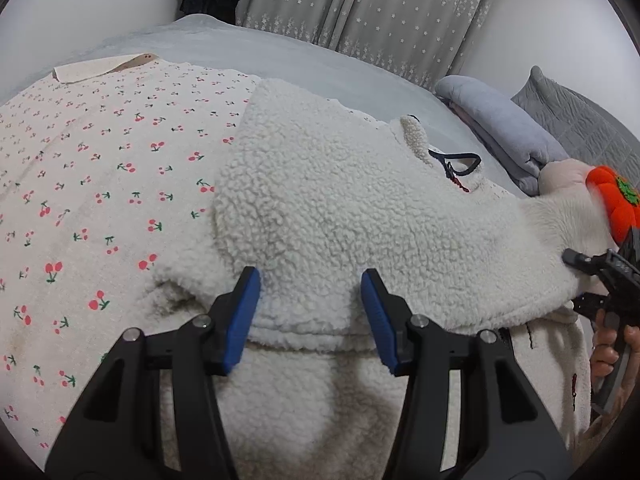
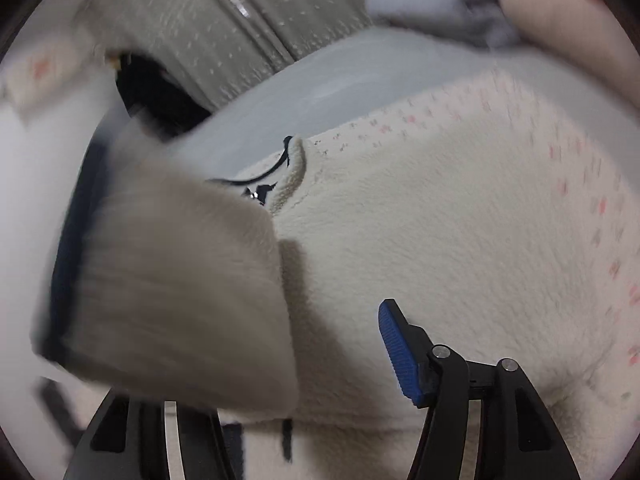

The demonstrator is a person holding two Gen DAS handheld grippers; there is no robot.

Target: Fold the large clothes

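A white fleece jacket [image 1: 360, 208] lies folded on the bed over a cherry-print cloth [image 1: 100, 168]. Its collar and dark zipper pull [image 1: 456, 164] point away from me. My left gripper [image 1: 312, 312] hovers at the near folded hem, its blue pads [image 1: 244, 316] apart, fleece filling the gap without being pinched. In the right wrist view, my right gripper [image 2: 320, 340] shows only its right pad [image 2: 400, 352], which stands clear of the cloth. A blurred fleece flap [image 2: 172, 280] with dark trim covers the left finger. In the left wrist view, the right gripper [image 1: 580, 280] is at the jacket's right edge.
A folded grey-blue blanket [image 1: 500, 128] and a grey quilted pillow [image 1: 580, 120] lie at the far right. Beside them sits a plush toy with an orange top [image 1: 612, 204]. Star-print curtains [image 1: 380, 12] hang behind the bed, and a hand [image 1: 608, 344] holds the right gripper.
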